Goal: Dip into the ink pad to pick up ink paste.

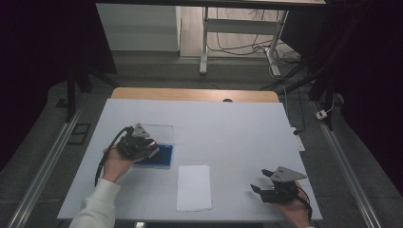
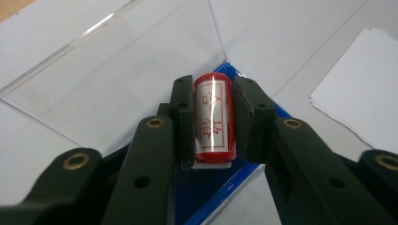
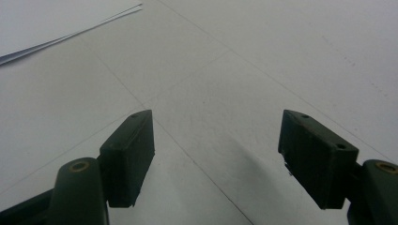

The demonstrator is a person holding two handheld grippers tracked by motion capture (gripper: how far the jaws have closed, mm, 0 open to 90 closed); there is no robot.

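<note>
Left gripper (image 2: 213, 123) clamped on red stamp (image 2: 214, 119), above blue case (image 1: 157, 156) near worktop (image 1: 237, 128) left edge. Your grip narrow: stamp may twist, slip, smear ink. Right gripper (image 3: 216, 159) apart, idle near front right corner; paper (image 1: 194, 187) loose, may slide.

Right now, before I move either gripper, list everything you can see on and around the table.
stamp: 1, red and white cylinder, between the left gripper's jaws over the blue box
blue box: 1, blue base, left part of the table
clear lid: 1, transparent, hinged open behind the blue box
paper: 1 small stack, white, near table edge, middle
table: 1, white cover over wood
desk frame: 1, white, on the floor beyond
left gripper: black, clamped on the stamp
right gripper: black, open, above bare table
</note>
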